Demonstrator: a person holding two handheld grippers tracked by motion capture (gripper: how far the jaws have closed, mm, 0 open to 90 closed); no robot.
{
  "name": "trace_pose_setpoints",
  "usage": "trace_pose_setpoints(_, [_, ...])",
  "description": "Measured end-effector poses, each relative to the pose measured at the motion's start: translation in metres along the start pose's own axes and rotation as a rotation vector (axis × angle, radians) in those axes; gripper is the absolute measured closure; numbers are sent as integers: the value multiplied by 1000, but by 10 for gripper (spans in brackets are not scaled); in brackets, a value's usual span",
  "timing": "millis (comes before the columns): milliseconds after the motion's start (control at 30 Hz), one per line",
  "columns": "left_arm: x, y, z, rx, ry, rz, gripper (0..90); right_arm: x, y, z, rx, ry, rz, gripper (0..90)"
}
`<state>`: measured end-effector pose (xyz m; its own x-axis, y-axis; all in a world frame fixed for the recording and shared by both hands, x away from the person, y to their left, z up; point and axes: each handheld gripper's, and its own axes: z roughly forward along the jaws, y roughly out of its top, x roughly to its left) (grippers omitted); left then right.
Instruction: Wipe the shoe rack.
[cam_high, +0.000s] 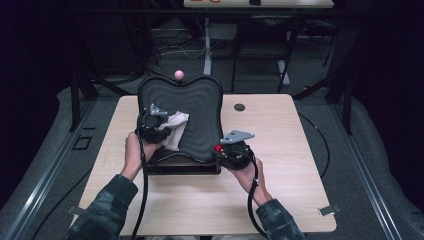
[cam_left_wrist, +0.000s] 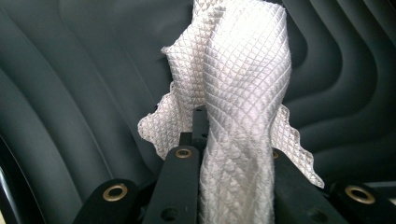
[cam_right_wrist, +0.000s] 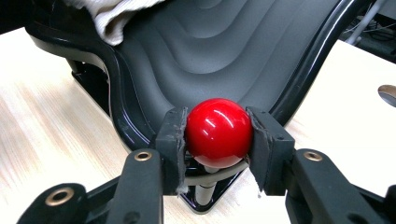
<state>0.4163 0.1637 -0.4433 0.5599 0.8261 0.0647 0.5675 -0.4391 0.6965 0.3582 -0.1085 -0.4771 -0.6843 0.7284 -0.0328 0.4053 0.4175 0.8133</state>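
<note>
Left claw (cam_high: 161, 126) clenched on the white cloth (cam_left_wrist: 238, 93) over the ridged black tray (cam_high: 200, 107), right claw (cam_right_wrist: 218, 140) grasping its red knob (cam_right_wrist: 218, 132): wiping should follow the ridges while the knob steadies the tray.

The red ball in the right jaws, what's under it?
Under the red ball, a thin metal stem runs down to the black ridged tray's rim. The right gripper clamps the ball, hiding the joint itself.

both grippers (cam_high: 155, 125) (cam_high: 227, 150) clamped, forearms low
</note>
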Motion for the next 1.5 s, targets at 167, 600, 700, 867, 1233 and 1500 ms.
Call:
trace_pose_setpoints(167, [-4,-11,-3,4,-6,9,850,0,0,0,1,-4,-2,601])
trace_pose_setpoints(600, [-5,-11,-4,3,8,17,848,0,0,0,5,-4,-8,602])
trace_pose_setpoints(700, [-2,-6,-3,2,16,12,848,0,1,-1,11,-2,-9,602])
trace_pose_setpoints(867, [6,7,-1,2,33,-1,848,0,1,-1,10,-1,-9,602])
trace_pose_setpoints(1233, [36,48,7,-3,115,-46,848,0,1,0,10,-1,-12,602])
trace_pose_setpoints(1500, [52,70,10,-4,164,-78,848,0,0,-1,10,0,-10,603])
